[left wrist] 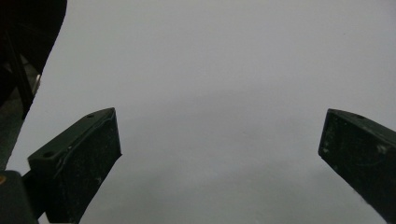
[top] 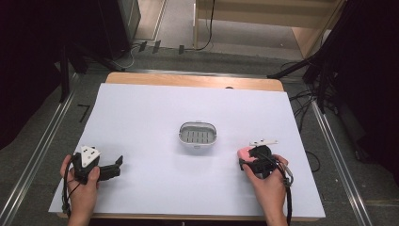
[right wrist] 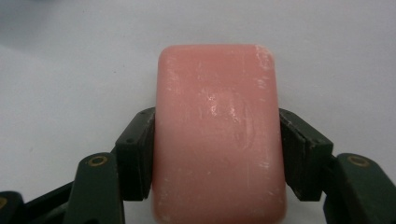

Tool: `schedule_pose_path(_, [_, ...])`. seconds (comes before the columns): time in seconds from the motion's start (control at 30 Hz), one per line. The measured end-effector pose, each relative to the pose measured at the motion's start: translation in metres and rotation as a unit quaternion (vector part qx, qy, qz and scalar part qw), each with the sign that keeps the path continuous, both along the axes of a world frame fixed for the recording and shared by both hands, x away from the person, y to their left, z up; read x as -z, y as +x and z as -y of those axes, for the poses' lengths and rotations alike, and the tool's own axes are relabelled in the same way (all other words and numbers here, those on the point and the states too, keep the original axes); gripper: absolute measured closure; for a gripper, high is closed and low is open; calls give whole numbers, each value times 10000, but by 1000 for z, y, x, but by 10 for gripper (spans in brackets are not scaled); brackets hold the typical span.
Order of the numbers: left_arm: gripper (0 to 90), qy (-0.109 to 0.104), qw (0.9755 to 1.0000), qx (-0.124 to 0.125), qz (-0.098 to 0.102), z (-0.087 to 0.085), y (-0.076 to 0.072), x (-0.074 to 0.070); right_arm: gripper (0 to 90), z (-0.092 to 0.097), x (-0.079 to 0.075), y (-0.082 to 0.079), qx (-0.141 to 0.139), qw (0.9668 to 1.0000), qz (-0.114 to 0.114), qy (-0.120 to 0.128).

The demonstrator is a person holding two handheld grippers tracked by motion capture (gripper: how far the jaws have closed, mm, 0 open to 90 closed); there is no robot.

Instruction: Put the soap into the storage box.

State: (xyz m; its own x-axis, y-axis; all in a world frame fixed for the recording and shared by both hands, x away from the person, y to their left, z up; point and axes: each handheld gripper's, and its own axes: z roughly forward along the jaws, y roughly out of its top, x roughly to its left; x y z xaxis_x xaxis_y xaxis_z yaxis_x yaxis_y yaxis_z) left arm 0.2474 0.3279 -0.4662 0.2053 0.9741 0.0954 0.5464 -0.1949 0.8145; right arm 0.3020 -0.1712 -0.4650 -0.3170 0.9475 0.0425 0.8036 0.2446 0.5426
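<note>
Wide white desk (top: 155, 117), and at its middle sits the soap dish (top: 198, 137), our landmark. Off to the dish's right and nearer the person, the right tongs (right wrist: 217, 154) are pinching the pink soap bar (right wrist: 218, 135) across its long sides, bar lying flat on the desk. Good square bite; best to lift straight, keep it level, since soap is likely slick. Left tongs (left wrist: 219, 154), well left of the dish, hang spread wide with nothing between them.
</note>
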Motion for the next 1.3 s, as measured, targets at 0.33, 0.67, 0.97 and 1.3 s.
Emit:
schedule_pose_path(0.33, [0,0,10000,-15,-15,0,1,0,386,1,-2,4,-317,9995,-51,-51])
schedule_pose_path(0.67, [0,-18,10000,-30,-13,-1,1,0,386,4,-11,6,-660,9976,73,-169])
schedule_pose_path(0.97, [0,-15,10000,-28,-19,-1,1,0,386,-2,-26,14,-1239,9918,303,-58])
schedule_pose_path(1.3, [0,-23,10000,-48,2,-1,0,0,386,-6,-37,22,-1599,9866,291,123])
